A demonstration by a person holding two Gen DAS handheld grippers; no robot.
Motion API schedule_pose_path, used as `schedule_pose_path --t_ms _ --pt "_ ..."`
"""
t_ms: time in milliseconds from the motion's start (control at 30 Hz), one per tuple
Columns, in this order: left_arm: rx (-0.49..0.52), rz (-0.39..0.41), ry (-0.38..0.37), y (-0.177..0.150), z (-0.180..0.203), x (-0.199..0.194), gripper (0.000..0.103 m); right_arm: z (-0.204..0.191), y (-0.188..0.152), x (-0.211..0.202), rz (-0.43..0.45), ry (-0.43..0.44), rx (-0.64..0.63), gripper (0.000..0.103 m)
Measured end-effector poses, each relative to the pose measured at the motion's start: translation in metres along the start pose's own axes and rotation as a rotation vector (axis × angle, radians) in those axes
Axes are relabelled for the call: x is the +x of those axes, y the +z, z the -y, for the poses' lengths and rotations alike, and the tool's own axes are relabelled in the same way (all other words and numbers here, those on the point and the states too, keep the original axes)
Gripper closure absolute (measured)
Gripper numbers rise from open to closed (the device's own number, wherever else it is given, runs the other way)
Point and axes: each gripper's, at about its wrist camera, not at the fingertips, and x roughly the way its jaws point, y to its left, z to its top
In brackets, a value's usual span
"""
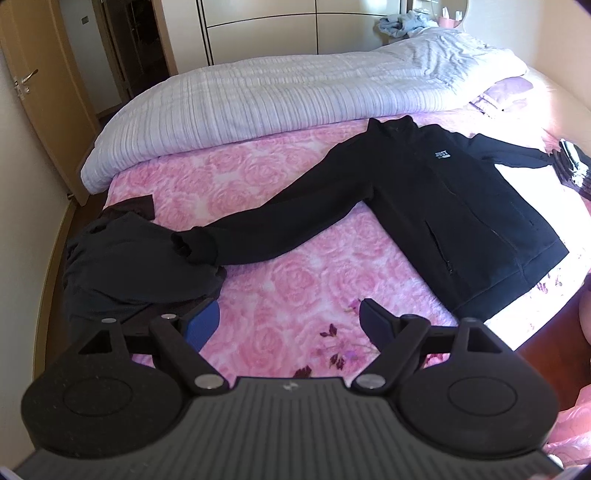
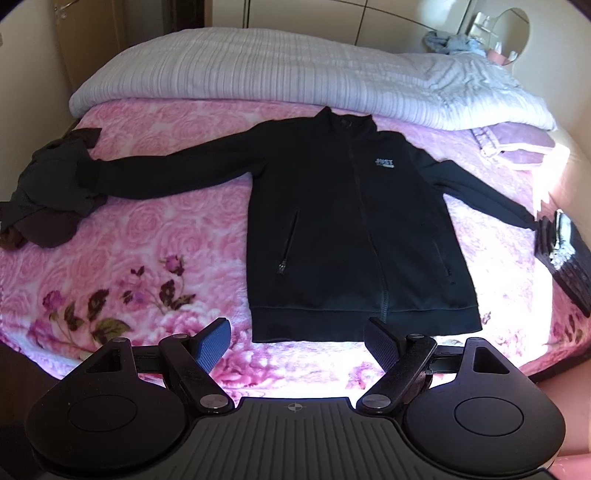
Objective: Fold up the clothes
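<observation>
A black zip jacket (image 2: 351, 221) lies flat and face up on the pink rose blanket (image 2: 147, 240), collar towards the far side, both sleeves spread out sideways. Its left sleeve cuff (image 1: 195, 245) rests on a heap of dark clothes (image 1: 125, 266). My left gripper (image 1: 290, 321) hovers open over the blanket, near the heap and short of the jacket's hem. My right gripper (image 2: 297, 339) stands open just in front of the jacket's bottom hem (image 2: 362, 325), with nothing between its fingers. The jacket (image 1: 450, 206) stretches to the right in the left wrist view.
A folded white quilt (image 2: 277, 74) runs along the far side of the bed. A dark folded item (image 2: 561, 254) lies at the right sleeve's end. A lilac pillow (image 2: 517, 144) sits at the back right. A door (image 1: 40, 92) and a wardrobe (image 1: 258, 26) stand beyond the bed.
</observation>
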Motion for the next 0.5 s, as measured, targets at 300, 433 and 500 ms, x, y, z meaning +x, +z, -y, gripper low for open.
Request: schedule_pose_path --t_ms 300,433,500 --pt "-0.051 -0.032 -0.001 0.013 -0.034 0.042 0.023 -0.02 0.033 0.032 -0.038 0.01 -0.043 0.021" --pt "-0.056 -0.037 -0.016 0.032 -0.052 0.074 0.023 -0.034 0.06 0.053 -0.049 0.005 -0.07 0.021" --pt "-0.054 -0.033 -0.005 0.042 -0.065 0.09 0.023 -0.044 0.076 0.067 -0.05 0.016 -0.105 0.021"
